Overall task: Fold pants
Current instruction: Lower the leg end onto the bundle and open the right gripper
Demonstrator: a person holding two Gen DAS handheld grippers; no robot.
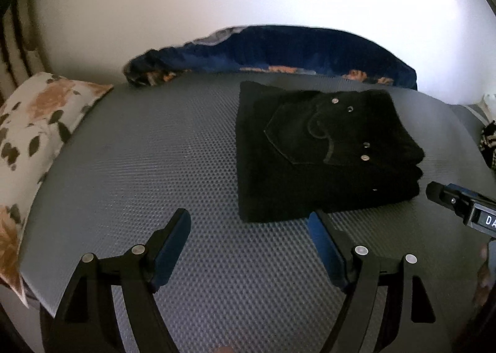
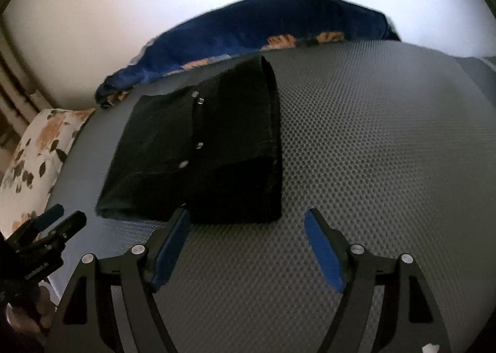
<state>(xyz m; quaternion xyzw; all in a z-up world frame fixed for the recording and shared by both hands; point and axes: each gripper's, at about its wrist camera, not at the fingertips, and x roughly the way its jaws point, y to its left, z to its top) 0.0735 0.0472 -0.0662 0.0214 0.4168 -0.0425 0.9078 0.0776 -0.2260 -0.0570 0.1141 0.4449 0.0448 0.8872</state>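
Observation:
Black pants (image 1: 322,151) lie folded in a compact stack on the grey mesh mat (image 1: 155,167), back pocket and metal rivets facing up. My left gripper (image 1: 248,222) is open and empty, just in front of the stack's near left corner. In the right wrist view the pants (image 2: 201,148) lie ahead and left. My right gripper (image 2: 248,219) is open and empty at the stack's near right corner. The right gripper shows at the left view's right edge (image 1: 449,201); the left gripper shows at the right view's lower left (image 2: 52,229).
A floral pillow (image 1: 34,142) lies at the mat's left side. A dark blue floral blanket (image 1: 279,49) is bunched along the far edge against a white wall. A patterned cloth (image 1: 489,145) peeks in at the right.

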